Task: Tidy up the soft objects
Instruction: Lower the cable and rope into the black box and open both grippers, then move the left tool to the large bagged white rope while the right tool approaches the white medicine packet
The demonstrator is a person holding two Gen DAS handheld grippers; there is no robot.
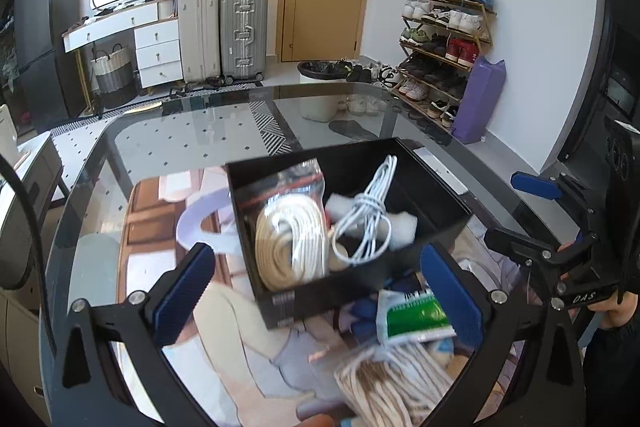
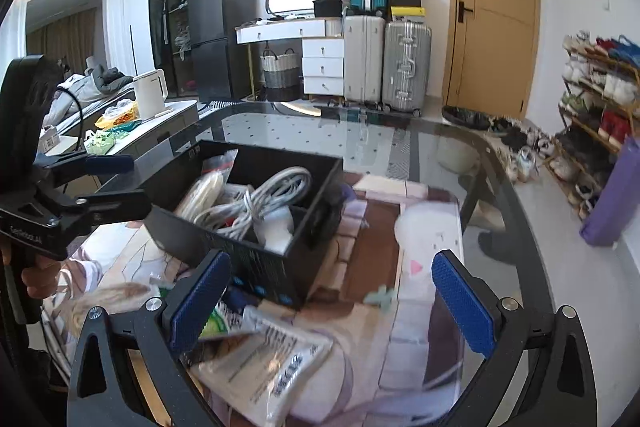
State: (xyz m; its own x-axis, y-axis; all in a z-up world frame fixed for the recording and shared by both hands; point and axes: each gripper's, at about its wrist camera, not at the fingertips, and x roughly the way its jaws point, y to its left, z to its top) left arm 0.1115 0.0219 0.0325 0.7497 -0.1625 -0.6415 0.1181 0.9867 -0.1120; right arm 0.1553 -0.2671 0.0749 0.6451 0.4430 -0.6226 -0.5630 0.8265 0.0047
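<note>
Table: the glass table point(image 1: 168, 131) is carrying a printed mat, with everything else lying on it.
Box: the black box point(image 1: 436, 203) is sitting mid-table, already holding a bagged cream rope coil point(image 1: 288, 243) and a white cable bundle point(image 1: 368, 215).
Loose packet: the bagged rope with a green label point(image 1: 404, 347) is lying outside the box, just in front of its near wall, long axis seemingly running toward the camera.
Left gripper: the left gripper point(image 1: 320, 291) is hovering wide open, holding nothing; the packet is lying low and to the right, by its right finger.
Right gripper: the right gripper point(image 2: 332, 299) is also gaping empty; the packet point(image 2: 264, 351) is lying under its left finger.
Nearer hand: both look close; I cannot tell which is nearer.
Obstacle: the box's near wall is standing between packet and compartment, so a lift over it looks necessary.
</note>
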